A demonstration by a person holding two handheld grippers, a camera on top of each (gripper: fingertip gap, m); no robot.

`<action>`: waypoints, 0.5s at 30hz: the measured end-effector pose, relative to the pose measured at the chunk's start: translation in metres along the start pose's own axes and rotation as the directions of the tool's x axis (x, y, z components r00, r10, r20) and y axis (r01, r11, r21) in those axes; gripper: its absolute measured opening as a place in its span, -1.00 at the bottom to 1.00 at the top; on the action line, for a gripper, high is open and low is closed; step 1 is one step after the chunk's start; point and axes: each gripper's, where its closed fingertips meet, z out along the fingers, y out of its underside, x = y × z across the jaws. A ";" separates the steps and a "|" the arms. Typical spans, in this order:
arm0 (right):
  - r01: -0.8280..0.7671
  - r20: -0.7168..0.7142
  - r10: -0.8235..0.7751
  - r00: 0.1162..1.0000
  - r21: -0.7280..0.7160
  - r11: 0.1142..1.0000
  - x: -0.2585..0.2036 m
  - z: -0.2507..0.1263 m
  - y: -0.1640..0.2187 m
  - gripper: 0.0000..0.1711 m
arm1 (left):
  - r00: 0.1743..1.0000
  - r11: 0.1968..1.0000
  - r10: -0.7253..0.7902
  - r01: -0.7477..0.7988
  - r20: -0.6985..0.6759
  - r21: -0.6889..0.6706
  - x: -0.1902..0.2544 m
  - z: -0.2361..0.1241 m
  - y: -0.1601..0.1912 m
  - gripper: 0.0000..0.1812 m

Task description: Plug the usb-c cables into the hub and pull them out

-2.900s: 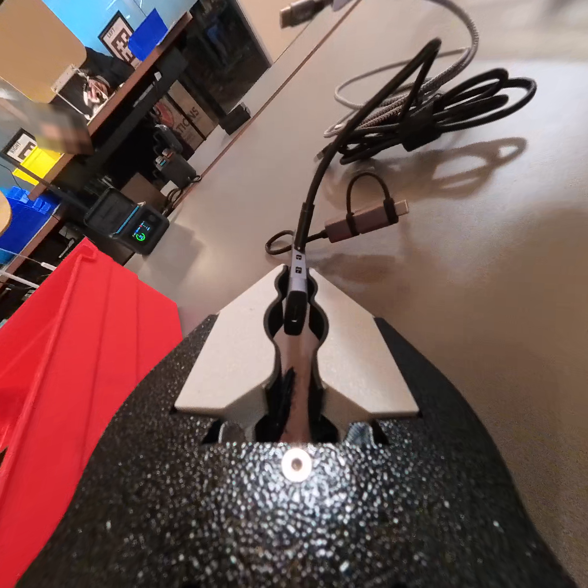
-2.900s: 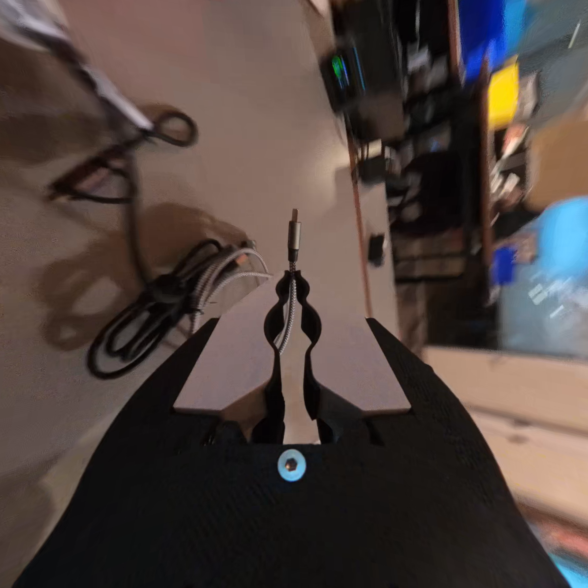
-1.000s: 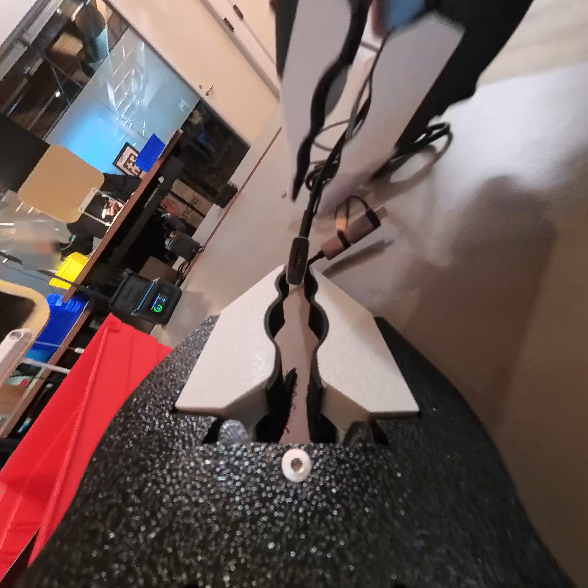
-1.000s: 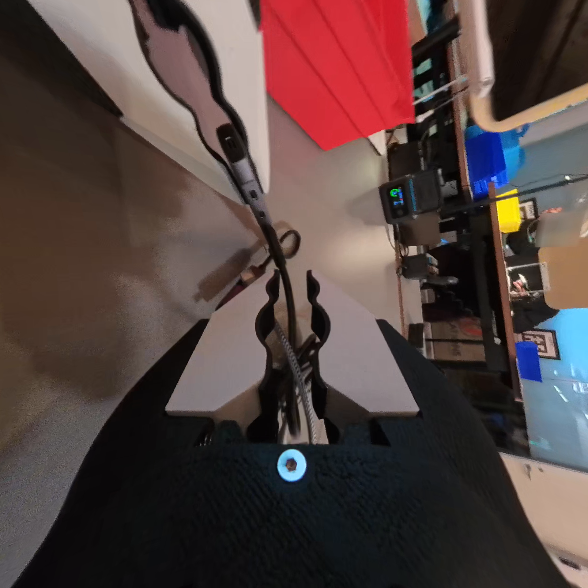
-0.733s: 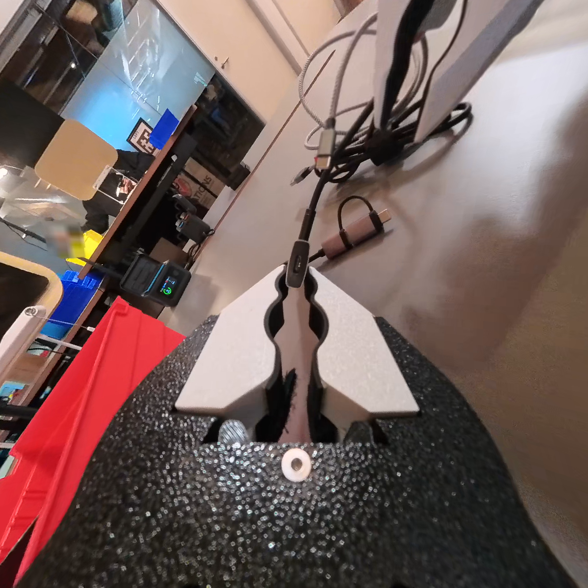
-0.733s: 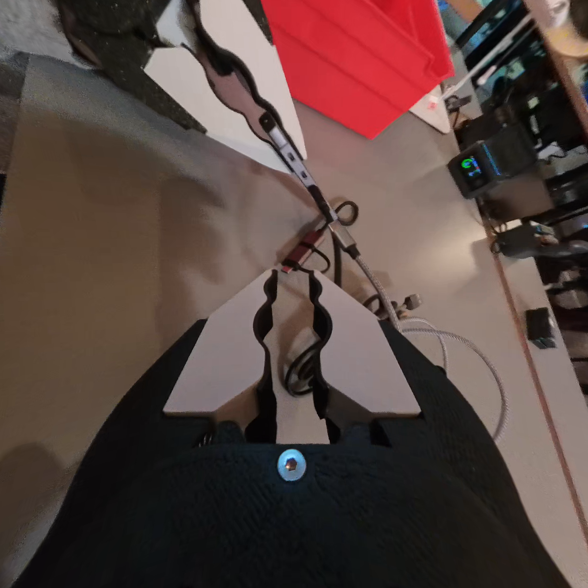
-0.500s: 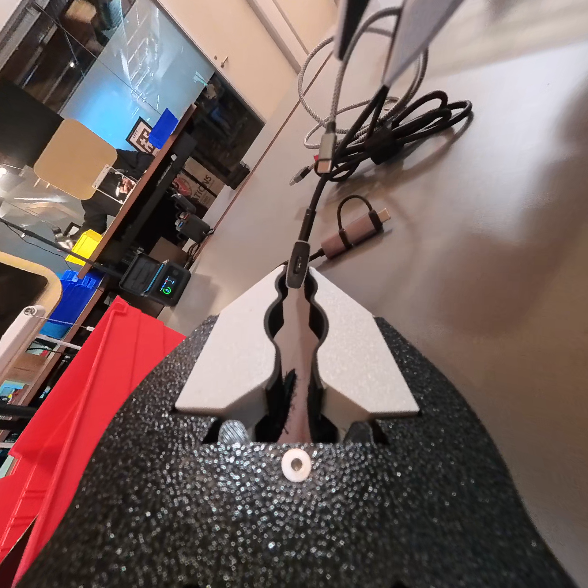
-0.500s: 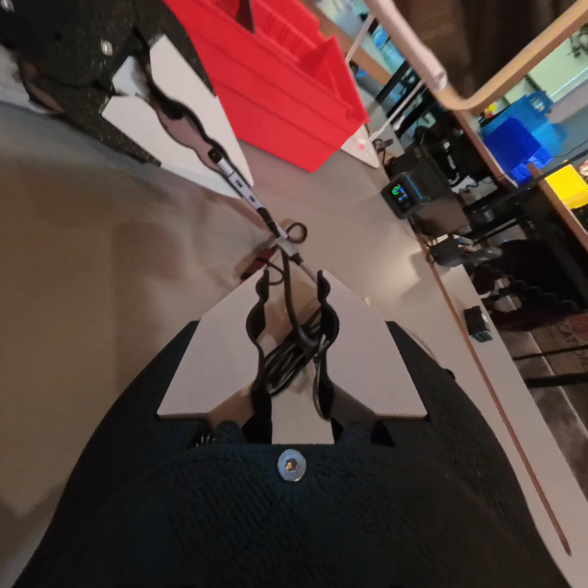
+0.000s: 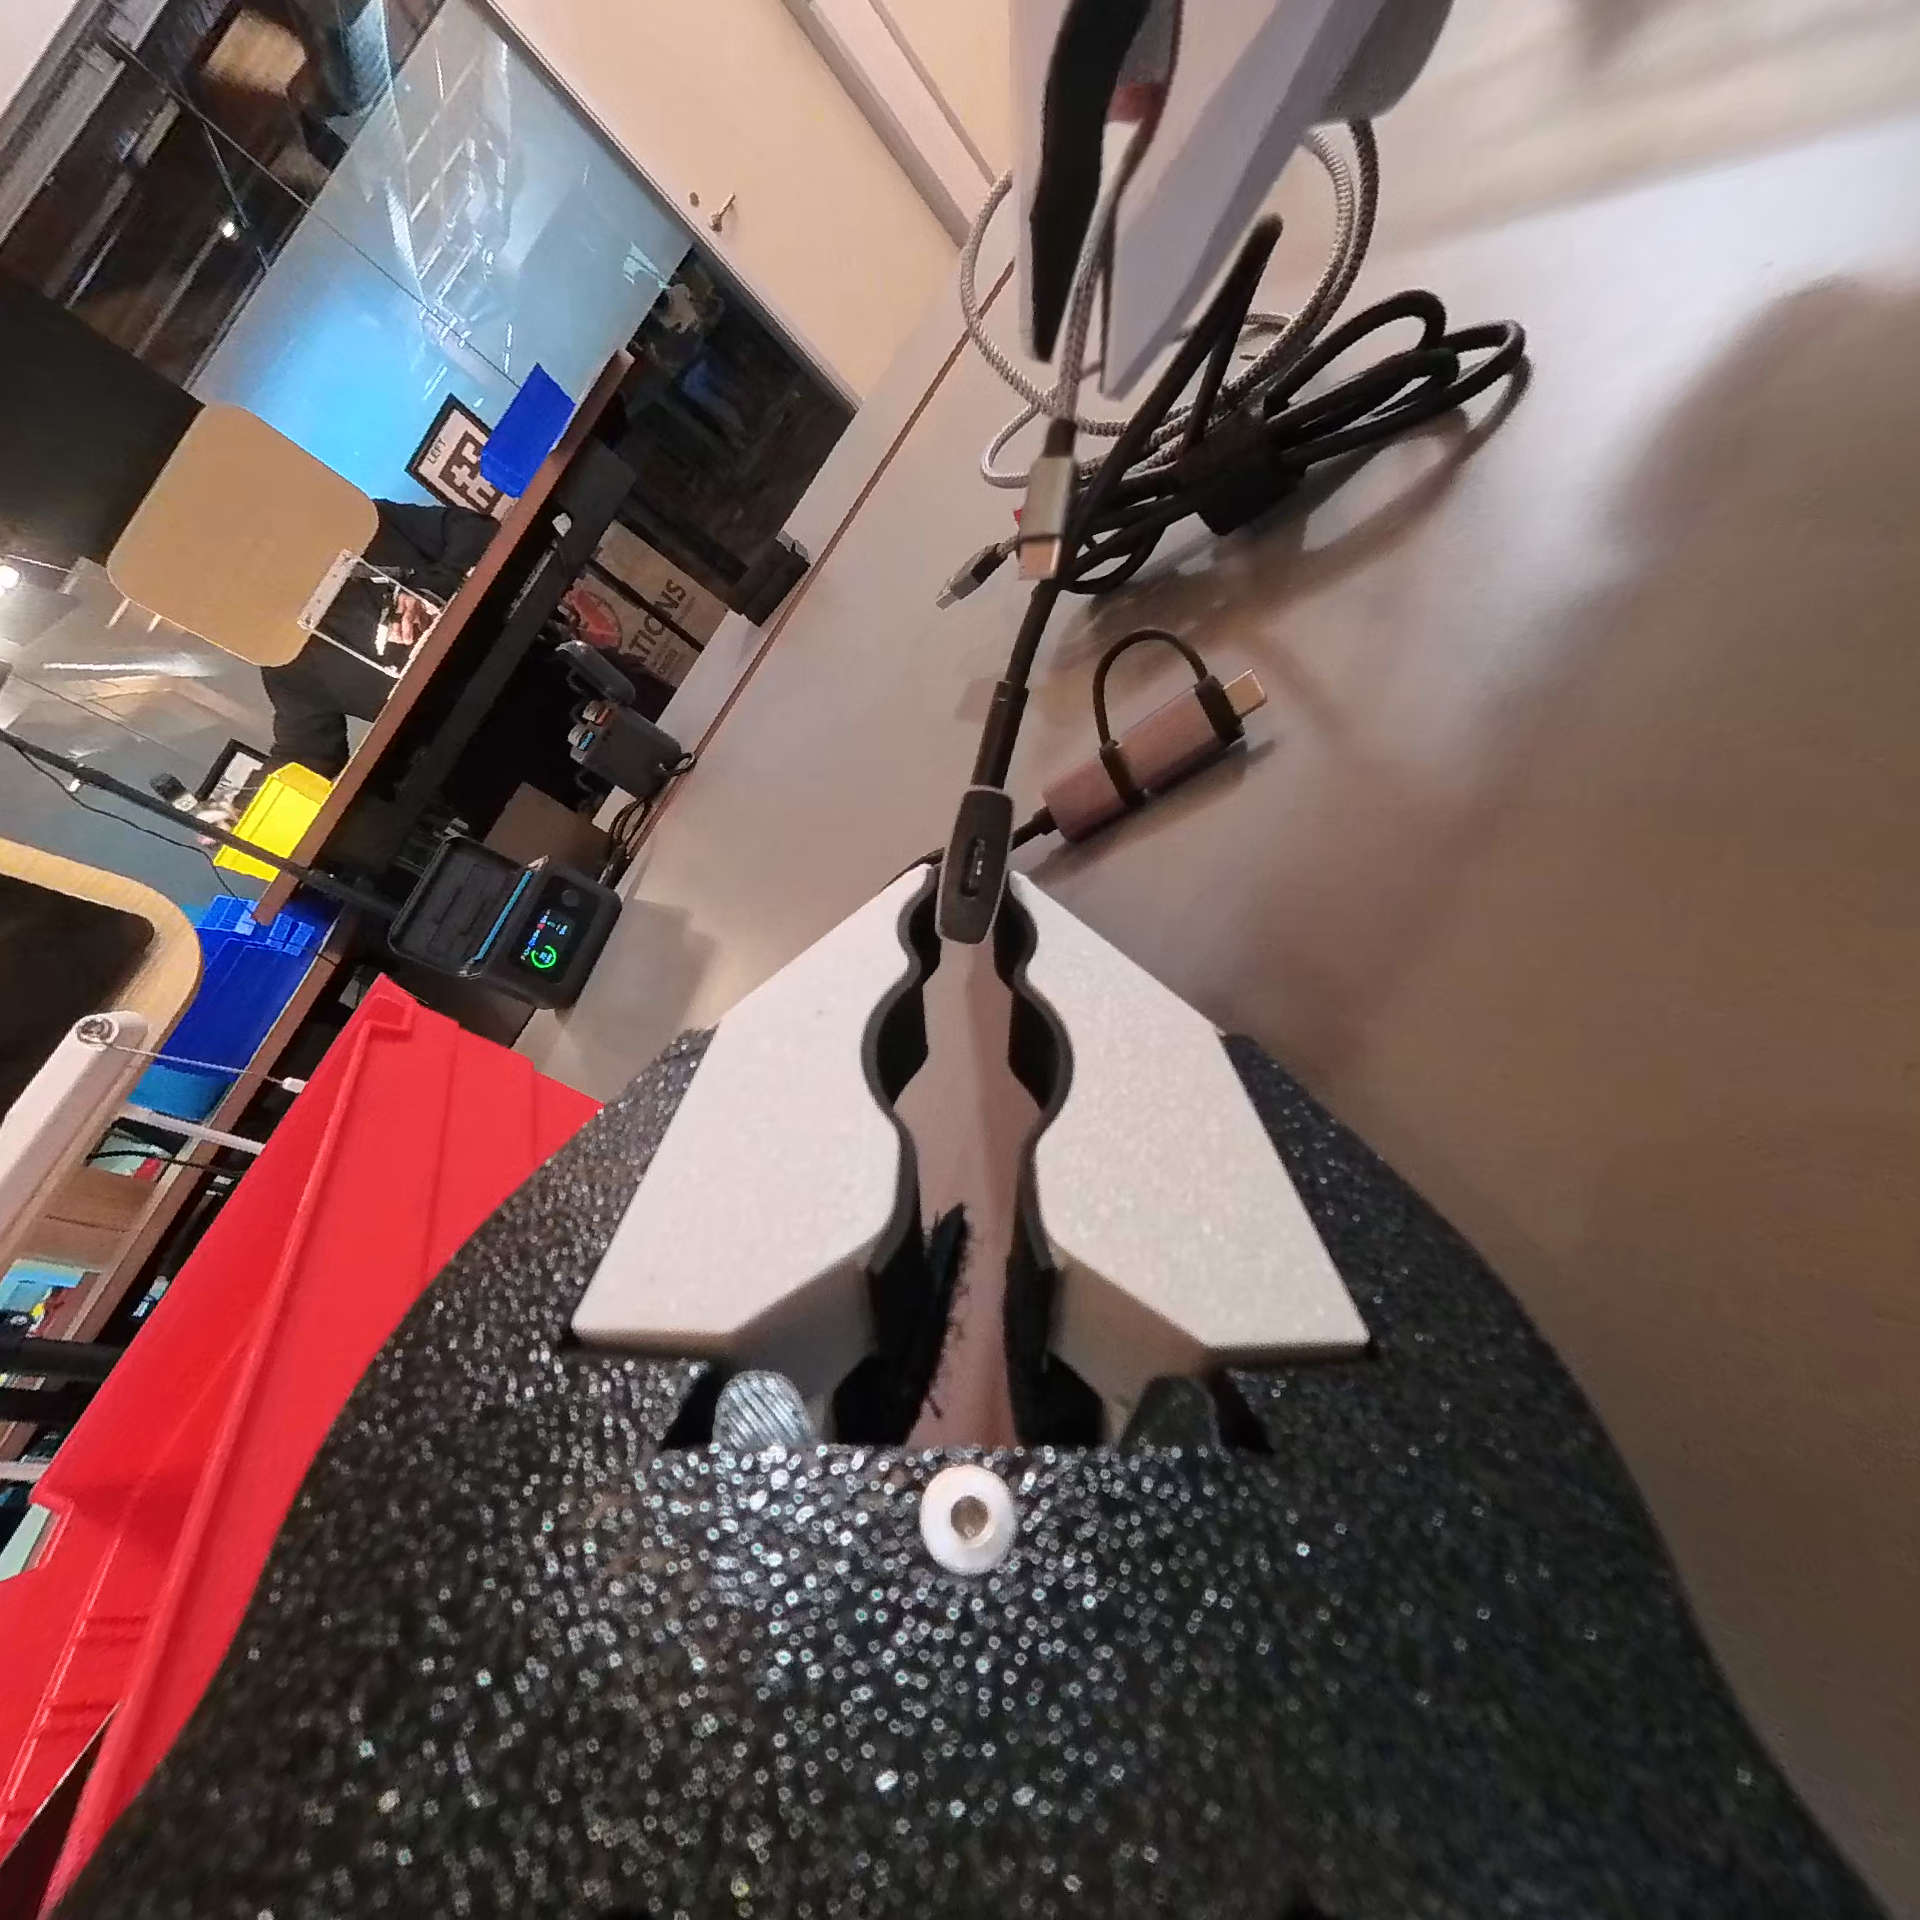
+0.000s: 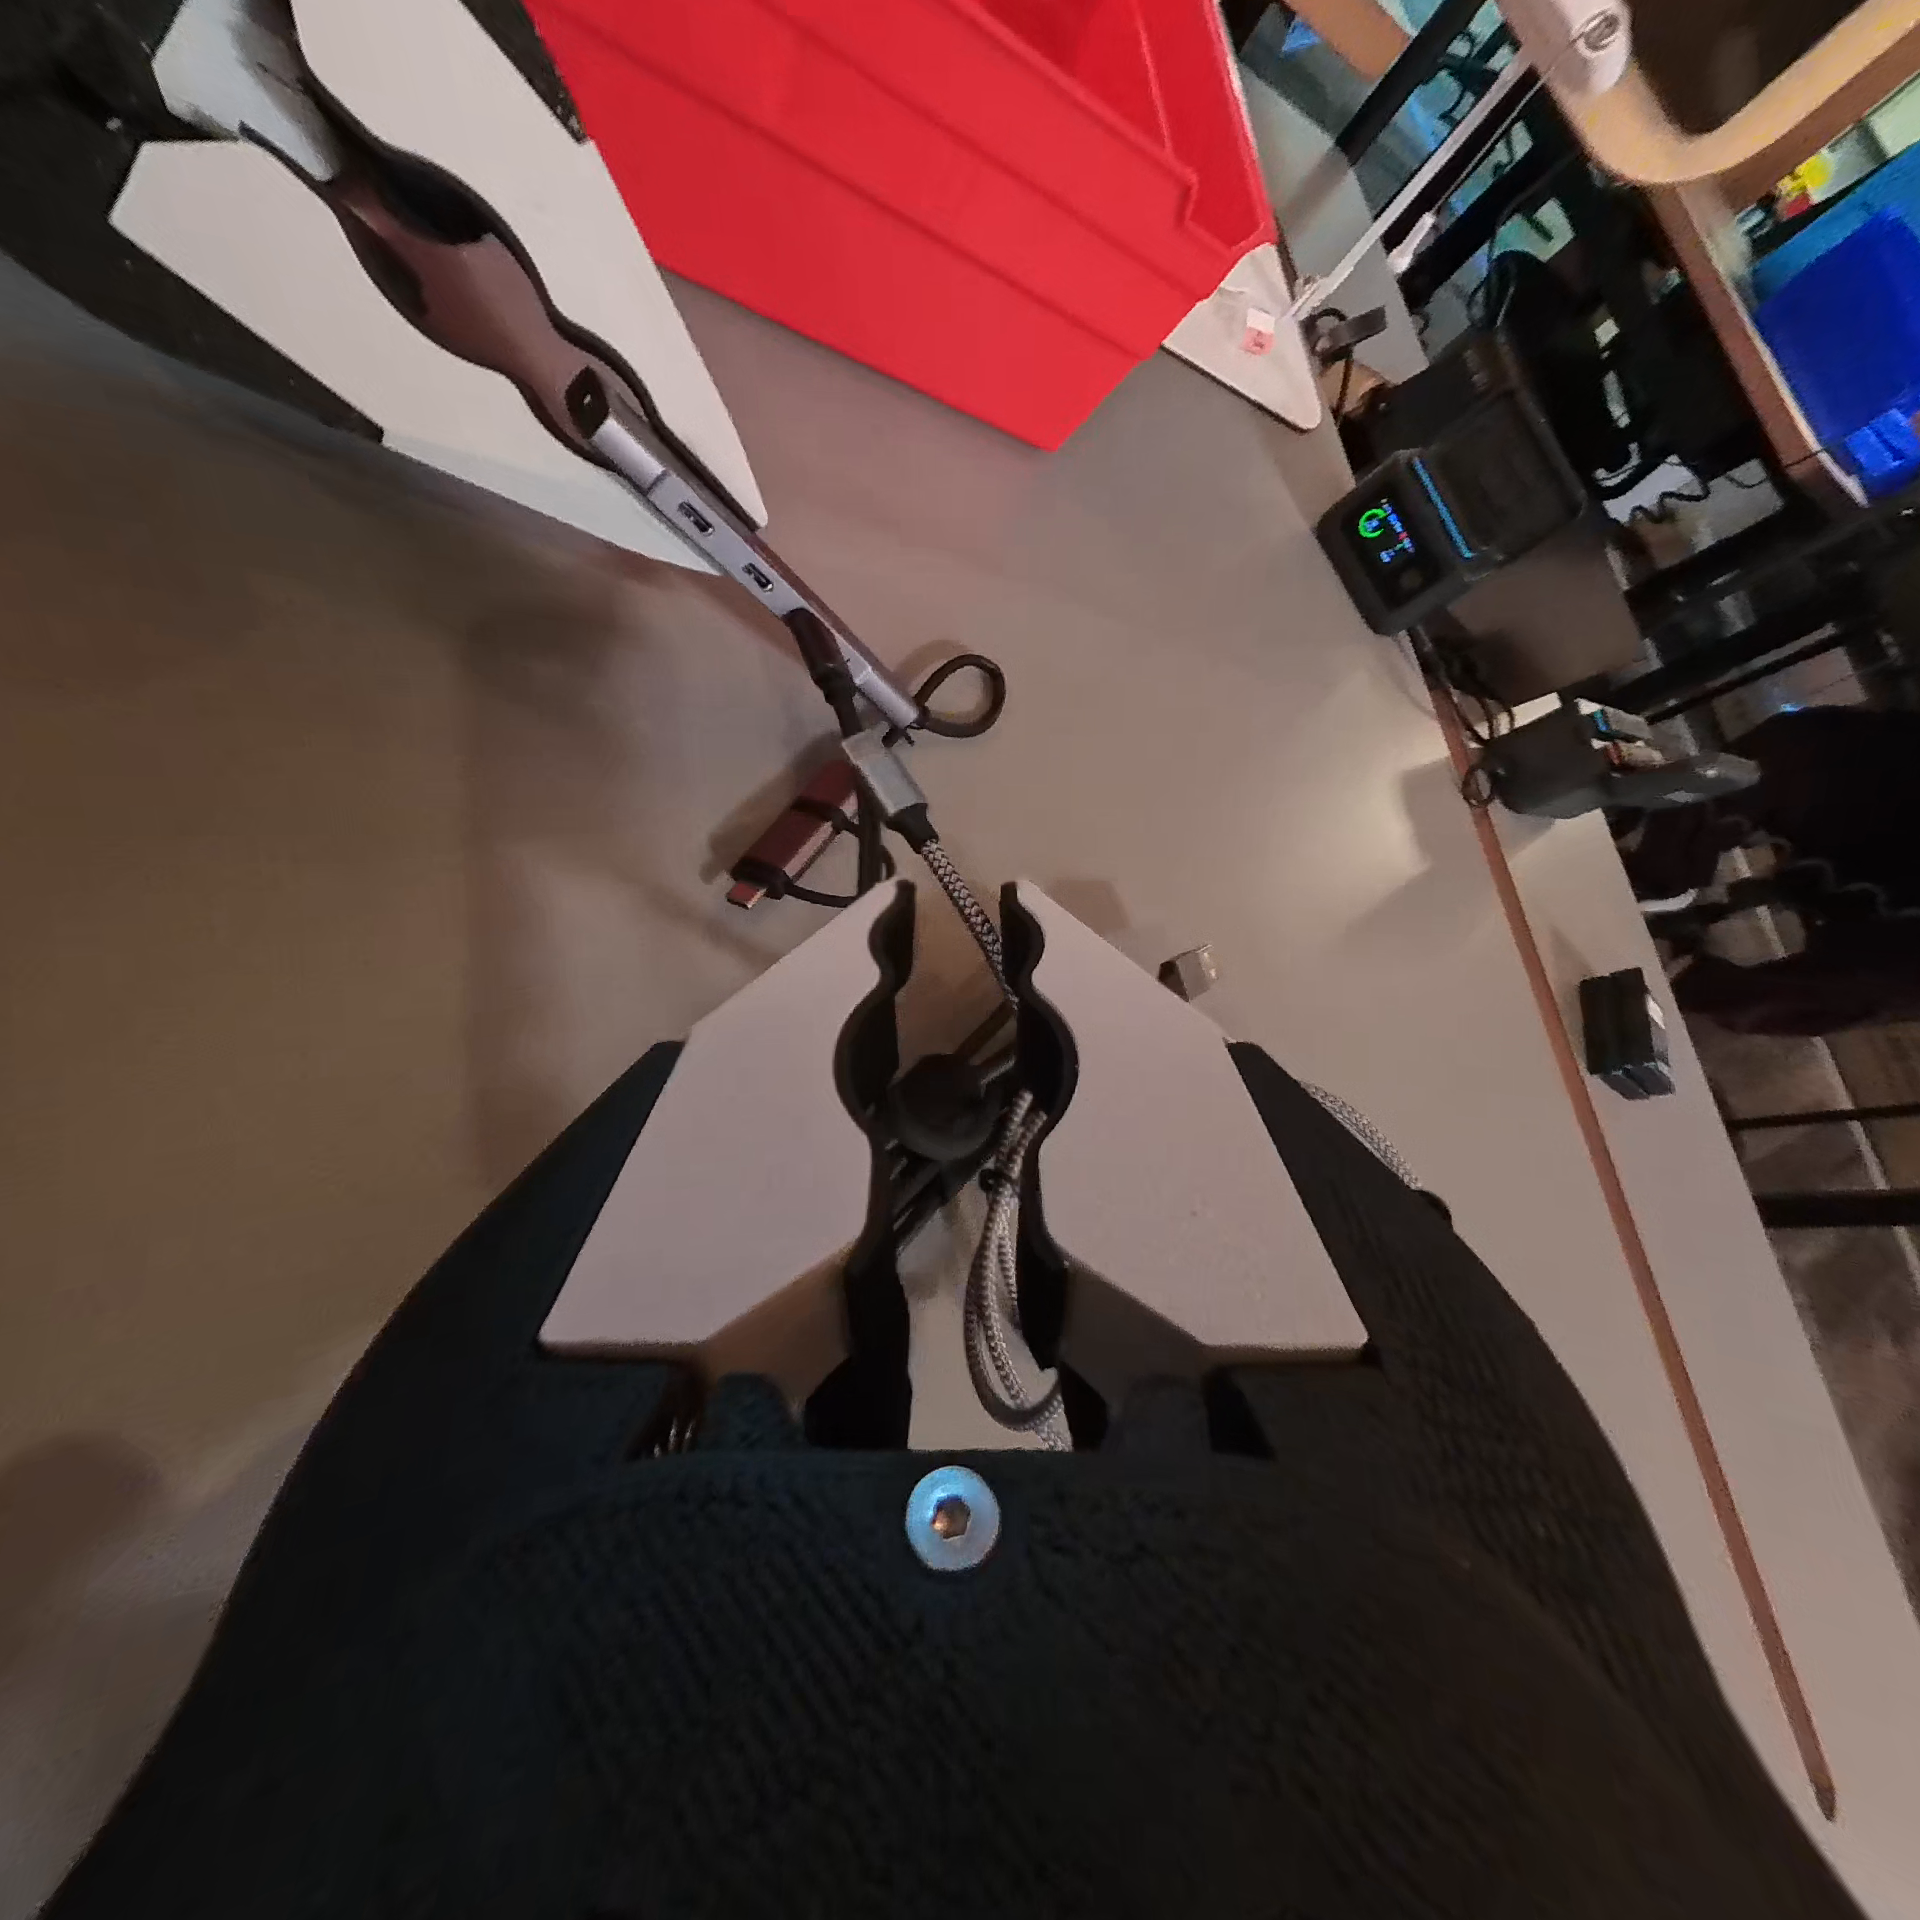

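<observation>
My left gripper [image 9: 971, 904] is shut on a slim grey hub [image 9: 974, 883], which sticks out forward over the table. In the right wrist view the hub [image 10: 727, 545] shows its row of ports, with a black cable's plug [image 10: 821, 649] in one of them. My right gripper [image 10: 956, 904] is shut on a grey braided cable [image 10: 971, 914]. Its silver usb-c plug [image 10: 883, 779] hangs just by the hub's far end; I cannot tell if they touch. In the left wrist view the right gripper [image 9: 1132, 187] is high up with that plug [image 9: 1044, 509] dangling.
A coil of black cables [image 9: 1299, 447] and a brown adapter plug [image 9: 1143, 748] lie on the grey table. A red bin [image 10: 935, 208] stands behind the left gripper. A small black device with a lit screen [image 10: 1434, 551] sits near the table's edge [image 10: 1558, 1039]. Tip to tip, the grippers are about 10 cm apart.
My right gripper has drawn back from the hub and turned, and the braided cable's plug now hangs out in front of it. My left gripper has kept its hold on the hub.
</observation>
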 end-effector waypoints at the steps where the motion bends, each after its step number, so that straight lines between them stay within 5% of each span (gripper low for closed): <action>1: 0.008 0.009 -0.008 1.000 -0.010 1.000 -0.001 0.002 0.001 -0.83 | 1.000 1.000 0.001 -0.001 0.001 0.000 0.000 0.000 0.000 -0.91; 15: -0.053 0.183 0.067 0.981 -0.078 0.996 -0.040 0.003 -0.022 -0.99 | 0.997 0.997 0.081 -0.081 0.001 0.009 0.004 0.000 -0.002 -0.91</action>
